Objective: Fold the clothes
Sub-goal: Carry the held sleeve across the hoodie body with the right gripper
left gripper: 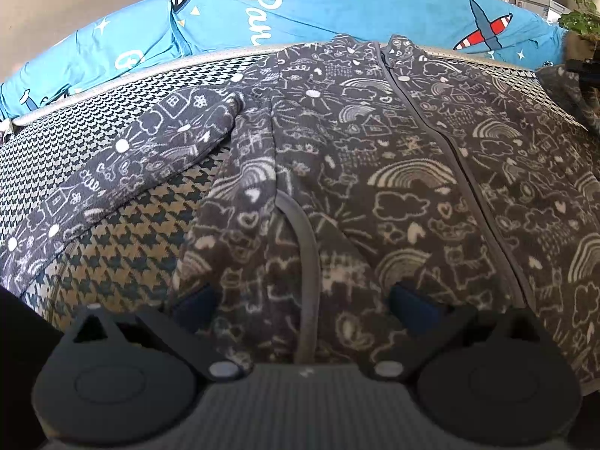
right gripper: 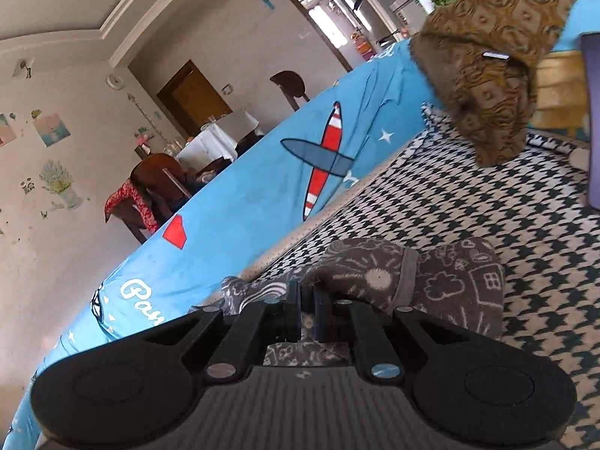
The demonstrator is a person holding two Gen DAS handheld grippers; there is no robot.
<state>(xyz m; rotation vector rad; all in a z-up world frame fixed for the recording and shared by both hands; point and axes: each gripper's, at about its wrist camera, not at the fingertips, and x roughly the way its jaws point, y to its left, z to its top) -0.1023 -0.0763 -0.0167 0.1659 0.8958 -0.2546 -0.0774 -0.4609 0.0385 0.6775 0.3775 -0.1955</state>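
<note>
A home's living-dining room: wall stickers (right gripper: pixel 56 183), wooden chairs (right gripper: pixel 157 187), a clothed dining table (right gripper: pixel 213 138), and houseplants (left gripper: pixel 581 11).

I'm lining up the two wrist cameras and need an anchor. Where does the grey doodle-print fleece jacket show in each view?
Left wrist: the fleece jacket fills the centre and right, spread on the houndstooth cover, under the open left gripper.
Right wrist: only a cuffed sleeve end at bottom centre, pinched in the right gripper.
Shared landmark: the blue airplane-print fabric along the back edge.
</note>
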